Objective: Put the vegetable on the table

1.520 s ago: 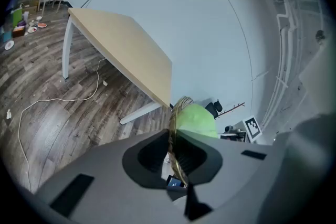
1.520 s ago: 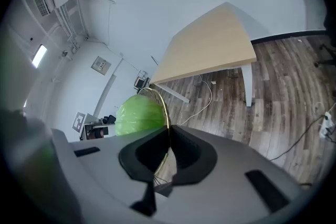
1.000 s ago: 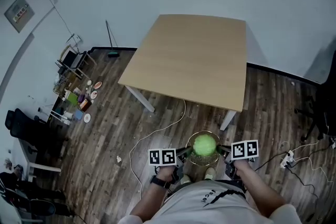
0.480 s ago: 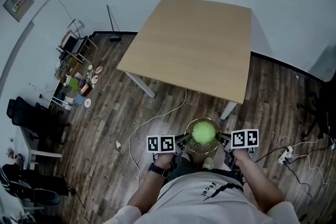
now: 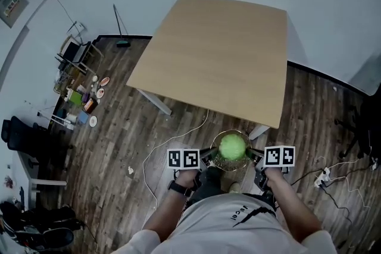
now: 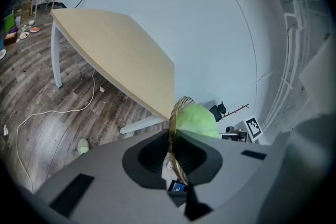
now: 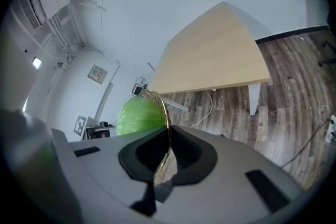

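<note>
A round green cabbage [image 5: 232, 147] sits in a gold wire basket [image 5: 243, 164] that I carry between both grippers, in front of my chest and above the wooden floor. My left gripper [image 5: 209, 158] is shut on the basket's rim [image 6: 174, 128] on the left side. On the right side my right gripper [image 5: 255, 156] is shut on the rim [image 7: 166, 128]. The cabbage [image 6: 197, 119] bulges above the rim; in the right gripper view the cabbage [image 7: 138, 116] shows at left. The light wooden table [image 5: 217, 56] stands just ahead with a bare top.
A white cable [image 5: 172, 140] trails over the floor by the table legs. Clutter and a wire rack [image 5: 80, 89] stand along the left wall, with a dark chair [image 5: 27, 143] nearer. A power strip with cords [image 5: 326, 175] lies at right.
The view has shifted a little toward the table, whose near edge now sits closer to the basket. Both grippers hold the basket as before.
</note>
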Motion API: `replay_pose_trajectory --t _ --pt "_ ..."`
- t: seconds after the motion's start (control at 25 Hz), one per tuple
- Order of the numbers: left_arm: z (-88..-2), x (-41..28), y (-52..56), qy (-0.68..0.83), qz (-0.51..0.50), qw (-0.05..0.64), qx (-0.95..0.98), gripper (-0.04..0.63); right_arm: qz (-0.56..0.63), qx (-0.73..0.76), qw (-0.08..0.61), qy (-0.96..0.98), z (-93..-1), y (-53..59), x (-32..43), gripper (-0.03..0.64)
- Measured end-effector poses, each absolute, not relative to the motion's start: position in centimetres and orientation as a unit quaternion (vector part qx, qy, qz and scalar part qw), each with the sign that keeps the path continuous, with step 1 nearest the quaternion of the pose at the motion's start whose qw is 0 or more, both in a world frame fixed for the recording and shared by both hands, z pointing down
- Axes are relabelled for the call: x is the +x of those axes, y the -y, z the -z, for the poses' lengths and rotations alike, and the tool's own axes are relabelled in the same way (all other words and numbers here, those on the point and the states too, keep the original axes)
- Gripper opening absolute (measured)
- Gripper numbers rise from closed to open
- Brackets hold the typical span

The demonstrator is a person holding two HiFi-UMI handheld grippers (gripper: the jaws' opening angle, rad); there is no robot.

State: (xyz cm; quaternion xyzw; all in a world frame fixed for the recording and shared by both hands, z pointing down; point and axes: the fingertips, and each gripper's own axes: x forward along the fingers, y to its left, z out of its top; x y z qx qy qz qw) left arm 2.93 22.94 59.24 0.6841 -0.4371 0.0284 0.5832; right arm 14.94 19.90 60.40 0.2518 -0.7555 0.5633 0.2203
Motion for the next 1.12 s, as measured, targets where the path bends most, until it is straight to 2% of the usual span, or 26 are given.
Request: replay_pose_trajectory --t 0.64,1.12 --pt "-60.6 -8.1 -7.8 0.381 -0.093 0.571 0.721 0.032 -0.573 0.337 0.182 0.724 -61.1 -7.3 4.5 0.025" --pt "-63.2 -9.6 0.4 0.371 -0.095 0.574 0.724 0.031 -0.572 0.358 0.188 0.714 -63.2 0.5 2.9 0.025"
